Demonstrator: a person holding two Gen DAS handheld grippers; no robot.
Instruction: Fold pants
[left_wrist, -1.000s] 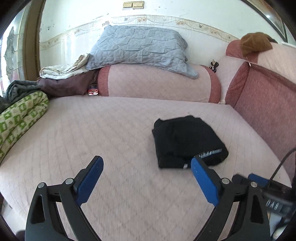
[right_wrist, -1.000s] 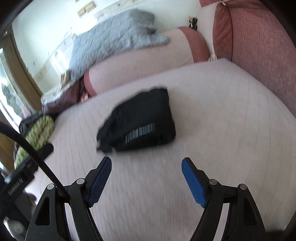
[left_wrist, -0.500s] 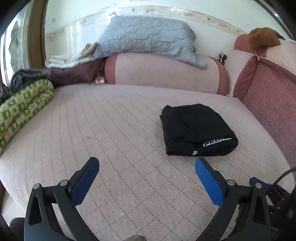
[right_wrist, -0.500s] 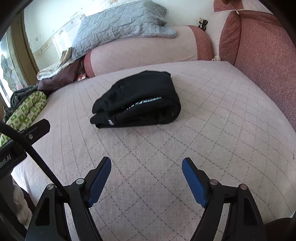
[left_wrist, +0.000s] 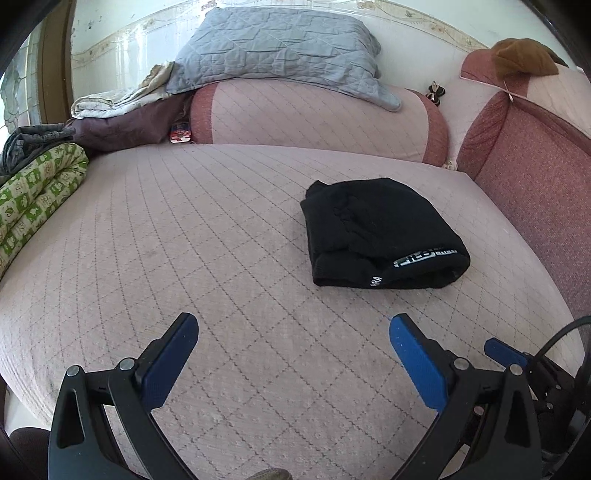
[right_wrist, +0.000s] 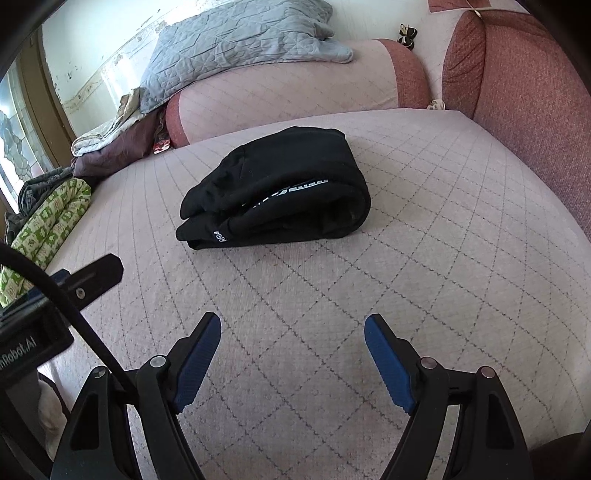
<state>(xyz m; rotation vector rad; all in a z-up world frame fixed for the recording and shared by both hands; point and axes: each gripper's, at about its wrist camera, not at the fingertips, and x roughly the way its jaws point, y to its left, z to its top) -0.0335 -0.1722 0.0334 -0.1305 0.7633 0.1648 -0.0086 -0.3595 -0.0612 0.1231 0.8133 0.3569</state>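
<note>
The black pants (left_wrist: 380, 232) lie folded into a compact bundle on the pink quilted sofa seat (left_wrist: 207, 236), with white lettering on the near edge. They also show in the right wrist view (right_wrist: 280, 188). My left gripper (left_wrist: 293, 325) is open and empty, held back from the bundle, which lies ahead to its right. My right gripper (right_wrist: 291, 325) is open and empty, held back from the bundle, which lies ahead of it.
A pink bolster (left_wrist: 314, 118) with a grey quilted pillow (left_wrist: 280, 44) runs along the back. A green patterned blanket (left_wrist: 33, 195) lies at the left. Red backrest cushions (left_wrist: 535, 184) stand at the right. The other gripper's body (right_wrist: 55, 295) shows at the left of the right wrist view.
Both grippers have drawn back from the folded pants, and their views have steadied. The pants have not moved on the seat.
</note>
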